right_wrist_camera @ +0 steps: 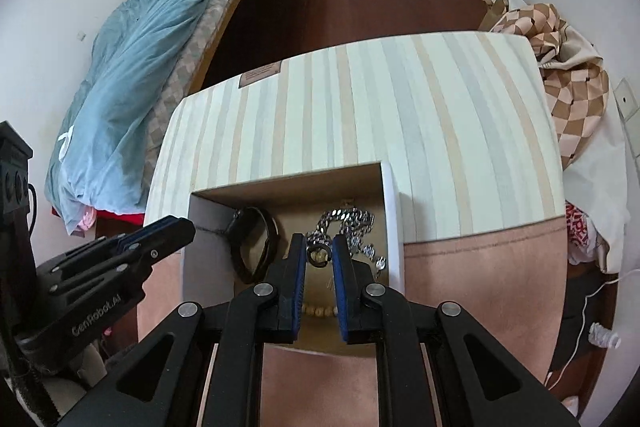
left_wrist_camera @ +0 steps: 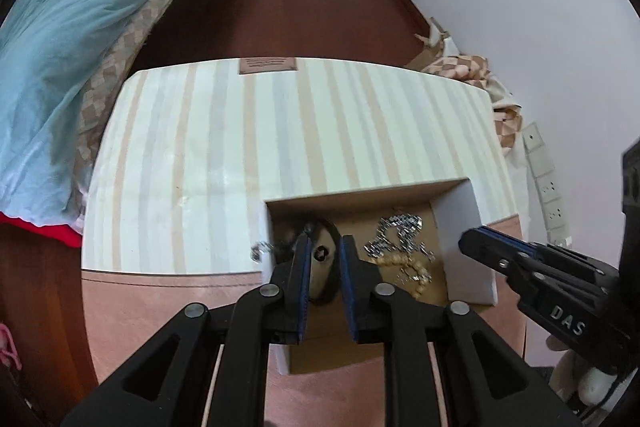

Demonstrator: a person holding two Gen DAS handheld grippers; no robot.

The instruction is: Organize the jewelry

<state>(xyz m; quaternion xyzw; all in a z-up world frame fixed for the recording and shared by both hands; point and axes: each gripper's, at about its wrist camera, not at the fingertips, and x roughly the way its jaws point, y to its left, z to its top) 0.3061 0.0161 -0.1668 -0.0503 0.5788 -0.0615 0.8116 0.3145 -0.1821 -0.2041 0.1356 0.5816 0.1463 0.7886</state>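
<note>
A: So where does the jewelry sit right now?

B: All of it is in the open cardboard box (right_wrist_camera: 390, 211) on the striped worktop (right_wrist_camera: 440, 115). A silver chain (right_wrist_camera: 348, 221) is heaped in the middle, a beaded strand (right_wrist_camera: 318, 309) lies at the near side, and a dark bangle (right_wrist_camera: 256, 247) leans by the box's left wall. One more small silver piece (left_wrist_camera: 260, 250) seems to hang over that left wall, though it is blurred.

A: And the tongs?

B: The right tongs (right_wrist_camera: 319, 255) are part open, the blue pads either side of a small ring (right_wrist_camera: 319, 254) with a gap showing, so I judge nothing is gripped yet. The left tongs (left_wrist_camera: 323, 251) are also part open, over the bangle (left_wrist_camera: 320, 267), holding nothing.

A: How would you pick that ring well?

B: Lower until the pads bracket only the ring, clear of the chain links just behind it. Close slowly and squarely, then lift a little and check that no chain trails along. Keep the left tongs apart from the right so they don't knock together inside the box.
</note>
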